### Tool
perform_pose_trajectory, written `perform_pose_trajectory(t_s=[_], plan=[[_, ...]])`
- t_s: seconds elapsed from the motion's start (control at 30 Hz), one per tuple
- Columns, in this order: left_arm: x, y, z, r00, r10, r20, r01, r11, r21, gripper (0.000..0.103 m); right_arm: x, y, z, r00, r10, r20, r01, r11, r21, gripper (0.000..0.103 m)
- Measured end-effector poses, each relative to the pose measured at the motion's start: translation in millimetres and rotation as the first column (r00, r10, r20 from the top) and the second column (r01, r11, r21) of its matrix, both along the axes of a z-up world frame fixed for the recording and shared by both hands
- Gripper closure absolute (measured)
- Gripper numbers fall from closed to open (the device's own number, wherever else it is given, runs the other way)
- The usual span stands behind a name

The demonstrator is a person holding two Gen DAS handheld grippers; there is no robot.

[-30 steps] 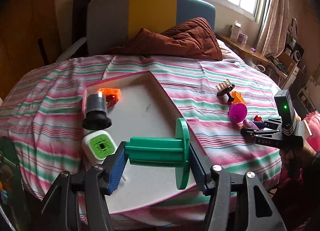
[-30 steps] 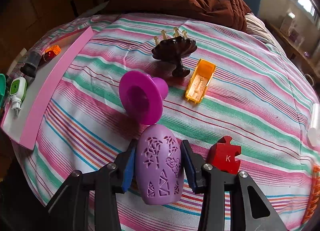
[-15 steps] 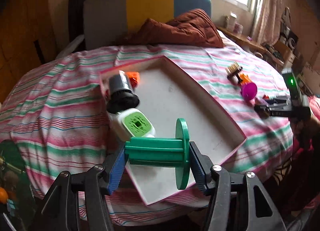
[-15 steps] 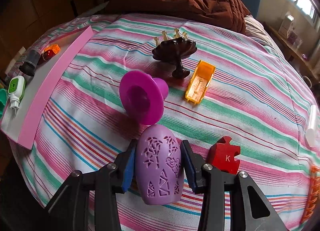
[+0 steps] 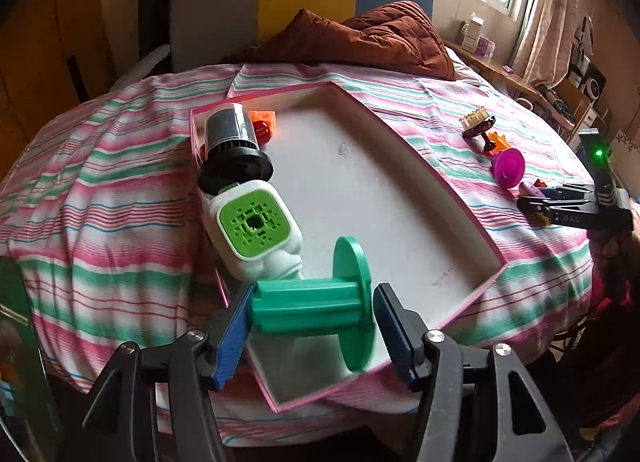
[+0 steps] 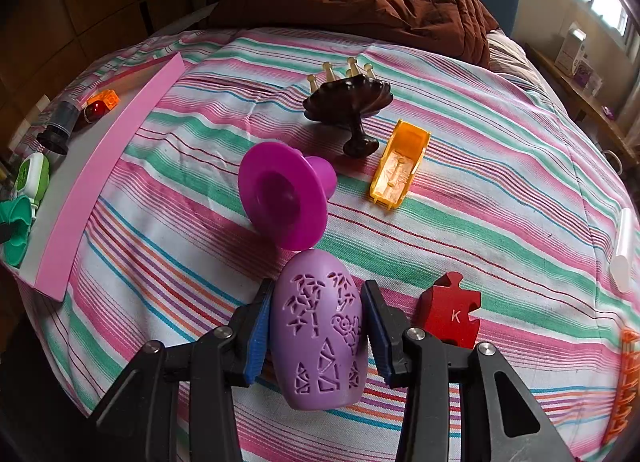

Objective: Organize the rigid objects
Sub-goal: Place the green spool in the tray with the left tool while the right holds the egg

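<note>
My left gripper (image 5: pixel 310 326) is shut on a green spool (image 5: pixel 316 304) and holds it over the near corner of a pink-rimmed white tray (image 5: pixel 452 189). In the tray lie a white and green plug-in device (image 5: pixel 254 236), a black cylinder (image 5: pixel 234 145) and small orange and red toys (image 5: pixel 262 123). My right gripper (image 6: pixel 318 328) is shut on a purple patterned egg-shaped piece (image 6: pixel 320 330) resting on the striped bedcover. The right gripper also shows in the left wrist view (image 5: pixel 536 201) at the far right.
On the bedcover beyond the egg lie a magenta funnel-shaped piece (image 6: pixel 284 193), a dark brown claw clip (image 6: pixel 348 105), an orange scoop (image 6: pixel 400 165) and a red puzzle piece (image 6: pixel 450 312). A brown quilt (image 6: pixel 360 9) lies at the bed head. The tray's pink wall (image 6: pixel 108 165) is at left.
My left gripper has moved in over the tray's near corner with the green spool, closer to the white and green device. My right gripper has stayed shut on the purple egg.
</note>
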State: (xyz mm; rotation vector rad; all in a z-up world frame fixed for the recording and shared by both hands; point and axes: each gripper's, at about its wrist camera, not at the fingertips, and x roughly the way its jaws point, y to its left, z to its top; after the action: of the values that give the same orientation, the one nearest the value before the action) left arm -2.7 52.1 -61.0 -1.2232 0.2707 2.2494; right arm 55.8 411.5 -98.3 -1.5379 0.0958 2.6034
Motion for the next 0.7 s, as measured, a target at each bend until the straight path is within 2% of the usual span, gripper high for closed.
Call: perform_pose_trajectory(t_s=[0.1, 0.27, 0.43, 0.7], plan=[[6.3, -5.8, 7.5, 1.000, 0.012, 0.002, -0.012, 0.999, 0.036, 0.039, -0.2, 0.6, -0.1, 1.000, 0.001, 0.001, -0.001, 1.000, 0.004, 0.059], [9.1, -8.1, 15.7, 0.999, 0.045, -0.013, -0.044, 0.998, 0.055, 0.039, -0.4, 0.6, 0.1, 1.000, 0.001, 0.000, -0.001, 1.000, 0.014, 0.060], [8.7, -6.3, 31.4, 0.992, 0.102, -0.070, -0.098, 0.994, 0.057, 0.039, -1.2, -1.6, -0.1, 1.000, -0.003, -0.002, 0.003, 1.000, 0.021, 0.060], [2.6, -10.5, 54.0, 0.969, 0.204, -0.140, -0.197, 0.978, 0.064, 0.040, -0.2, -6.0, 0.4, 0.999, -0.030, 0.012, 0.030, 0.999, 0.031, 0.060]])
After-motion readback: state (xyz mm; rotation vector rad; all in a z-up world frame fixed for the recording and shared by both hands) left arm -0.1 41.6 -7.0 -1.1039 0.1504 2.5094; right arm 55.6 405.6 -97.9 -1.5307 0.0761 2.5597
